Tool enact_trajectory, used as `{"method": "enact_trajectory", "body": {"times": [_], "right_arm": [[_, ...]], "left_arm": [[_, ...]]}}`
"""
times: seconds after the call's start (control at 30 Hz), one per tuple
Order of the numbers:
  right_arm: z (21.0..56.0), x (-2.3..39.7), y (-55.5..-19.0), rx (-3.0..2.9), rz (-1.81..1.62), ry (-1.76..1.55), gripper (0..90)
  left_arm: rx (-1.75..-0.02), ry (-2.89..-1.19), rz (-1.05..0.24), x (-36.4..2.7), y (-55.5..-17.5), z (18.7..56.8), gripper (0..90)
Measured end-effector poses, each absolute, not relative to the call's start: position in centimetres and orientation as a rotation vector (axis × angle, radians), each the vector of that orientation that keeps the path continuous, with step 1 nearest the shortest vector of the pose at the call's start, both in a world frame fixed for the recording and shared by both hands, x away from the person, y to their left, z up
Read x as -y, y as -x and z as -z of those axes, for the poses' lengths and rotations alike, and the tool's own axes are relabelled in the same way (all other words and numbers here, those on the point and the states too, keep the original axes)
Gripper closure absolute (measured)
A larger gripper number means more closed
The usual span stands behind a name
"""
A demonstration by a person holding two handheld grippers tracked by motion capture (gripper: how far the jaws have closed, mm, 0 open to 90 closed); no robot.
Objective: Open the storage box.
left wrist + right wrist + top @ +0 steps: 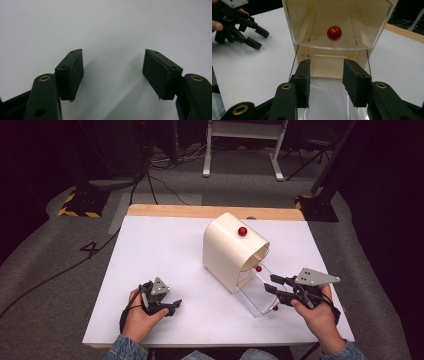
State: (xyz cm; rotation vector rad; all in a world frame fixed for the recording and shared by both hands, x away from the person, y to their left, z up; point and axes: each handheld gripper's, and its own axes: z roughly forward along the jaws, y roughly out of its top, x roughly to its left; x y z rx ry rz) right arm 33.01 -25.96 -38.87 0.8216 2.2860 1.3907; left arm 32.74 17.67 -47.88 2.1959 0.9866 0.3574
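Cream bread box (pixel 227 252) mid-table, clear lid (pixel 257 295) swung down. Right gripper (pixel 274 286) at lid's edge, jaws apart. Left gripper (pixel 172 306) left of box, jaws apart, empty. Lid looks thin, slick, rigid; red knob (pixel 334 33) likely best hold.

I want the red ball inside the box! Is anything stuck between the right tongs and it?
Nothing visible blocks it. The right tongs sit open over the lowered clear door, pointing at the red knob inside the cream box.
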Motion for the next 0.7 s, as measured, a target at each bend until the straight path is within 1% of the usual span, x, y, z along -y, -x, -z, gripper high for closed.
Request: {"method": "enact_trajectory", "body": {"times": [0.1,0.27,0.37,0.4,0.7], "right_arm": [[38.6,25.4,-33.6,-2.276,-1.403,-0.822,61.0],[38.6,24.4,-35.4,-2.255,-1.405,-0.851,63.2],[38.9,24.0,-36.1,-2.254,-1.402,-0.859,68.4],[39.0,23.7,-36.1,-2.262,-1.404,-0.854,73.2],[38.9,23.6,-36.0,-2.249,-1.391,-0.842,74.3]], "left_arm": [[-0.994,-2.185,-0.348,-17.8,-32.8,47.9,33.2],[-0.974,-2.193,-0.347,-17.8,-32.9,48.1,31.9],[-0.964,-2.200,-0.351,-17.8,-32.9,48.1,30.0],[-0.964,-2.200,-0.351,-17.8,-32.9,48.1,29.8],[-0.968,-2.196,-0.345,-17.8,-32.9,48.2,29.5]]}}
